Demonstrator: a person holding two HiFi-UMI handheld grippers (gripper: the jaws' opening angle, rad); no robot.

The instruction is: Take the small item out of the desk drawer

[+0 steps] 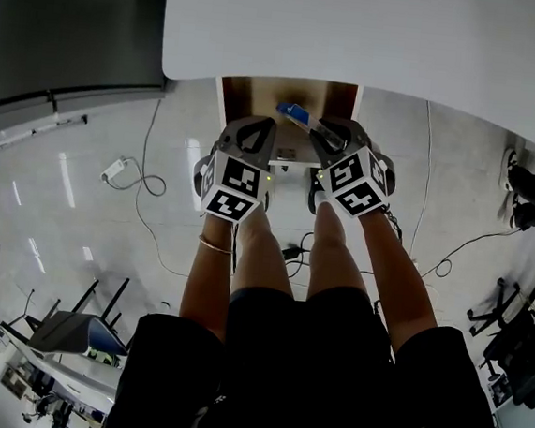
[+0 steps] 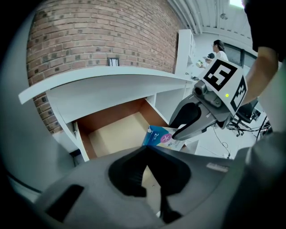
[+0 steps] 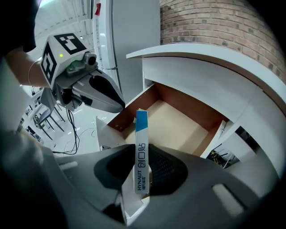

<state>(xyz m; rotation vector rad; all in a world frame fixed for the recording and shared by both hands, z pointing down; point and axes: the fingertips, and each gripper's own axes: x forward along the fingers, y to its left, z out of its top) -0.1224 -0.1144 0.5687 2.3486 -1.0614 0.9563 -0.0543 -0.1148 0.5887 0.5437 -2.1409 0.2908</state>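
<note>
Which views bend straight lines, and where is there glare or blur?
Both gripper views are strongly fisheye: the desk top curves and the corners go dark. In the right gripper view the print on the small box is sharp. In the head view the floor shows streaks of lamp glare.

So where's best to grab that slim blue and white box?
Pinch the slim blue and white cardboard box across its two broad faces, near one end, coming in along its length: it is thin and long. The right claw holds it so.
</note>
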